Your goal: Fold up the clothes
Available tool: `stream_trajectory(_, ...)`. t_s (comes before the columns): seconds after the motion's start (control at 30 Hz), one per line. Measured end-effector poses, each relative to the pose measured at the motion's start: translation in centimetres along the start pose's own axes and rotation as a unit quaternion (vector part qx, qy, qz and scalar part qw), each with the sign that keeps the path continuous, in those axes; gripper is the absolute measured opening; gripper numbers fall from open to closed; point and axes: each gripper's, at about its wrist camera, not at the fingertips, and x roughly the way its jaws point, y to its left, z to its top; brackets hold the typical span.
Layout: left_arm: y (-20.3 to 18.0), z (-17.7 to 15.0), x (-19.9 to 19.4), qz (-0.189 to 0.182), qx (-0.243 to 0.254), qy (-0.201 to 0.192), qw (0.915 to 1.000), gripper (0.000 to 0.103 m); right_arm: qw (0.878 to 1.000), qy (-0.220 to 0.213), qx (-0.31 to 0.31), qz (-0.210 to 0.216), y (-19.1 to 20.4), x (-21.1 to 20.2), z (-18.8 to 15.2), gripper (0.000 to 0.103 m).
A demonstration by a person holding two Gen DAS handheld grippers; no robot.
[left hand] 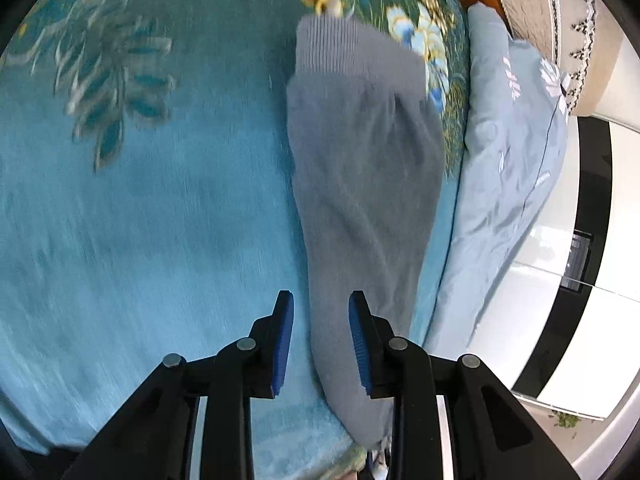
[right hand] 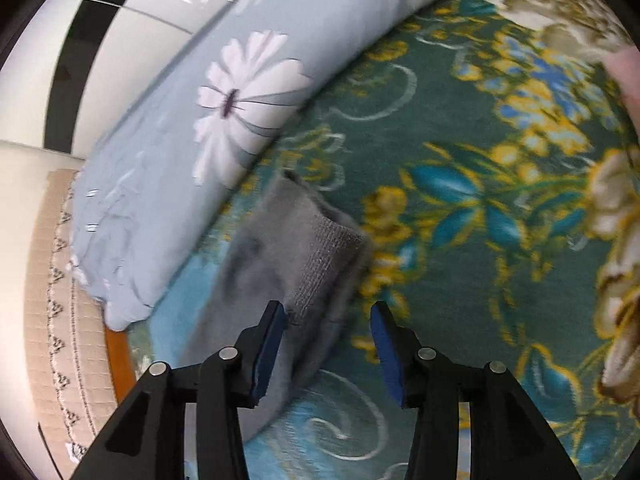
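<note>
Now I lower both parted grippers, left gripper (left hand: 321,336) and right gripper (right hand: 327,344), squarely astride the grey garment (left hand: 360,184), pinching only cloth.

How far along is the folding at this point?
Early or mid-fold. Done: the grey garment lies as a narrow strip on the teal blanket. In hand: nothing; left gripper and right gripper both hang open over it. Left: grasping and folding it.
</note>
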Motion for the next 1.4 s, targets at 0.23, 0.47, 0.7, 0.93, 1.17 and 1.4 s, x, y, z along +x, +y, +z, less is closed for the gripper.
stream_trajectory(0.23, -0.8, 4.2, 0.8, 0.052, 0.024, -0.038, 0.9976, 0.044, 0.996, -0.012, 0.077, 0.032, -2.5, 1.2, 0.1, 0.053)
stream_trajectory(0.47, -1.4, 7.1, 1.8, 0.061, 0.06, -0.063, 0.9944, 0.045, 0.995, -0.018, 0.082, 0.05, -0.9, 2.3, -0.2, 0.053)
stream_trajectory(0.7, -2.0, 8.2, 2.9, 0.045, 0.083, -0.063, 0.9936, 0.047, 0.991, -0.022, 0.113, 0.072, -2.0, 2.6, -1.1, 0.052)
stream_trajectory(0.93, -1.5, 8.1, 2.4, 0.028, 0.078, -0.061, 0.9947, 0.047, 0.988, -0.036, 0.127, 0.085, -2.9, 2.0, -1.5, 0.06)
stream_trajectory(1.17, -1.4, 8.4, 2.5, 0.025, 0.074, -0.06, 0.9952, 0.047, 0.982, -0.041, 0.144, 0.111, -3.8, 2.1, -1.1, 0.066)
stream_trajectory(1.4, -1.6, 8.3, 2.5, 0.032, 0.067, -0.065, 0.9951, 0.047, 0.982, -0.048, 0.154, 0.102, -3.3, 3.0, 0.2, 0.065)
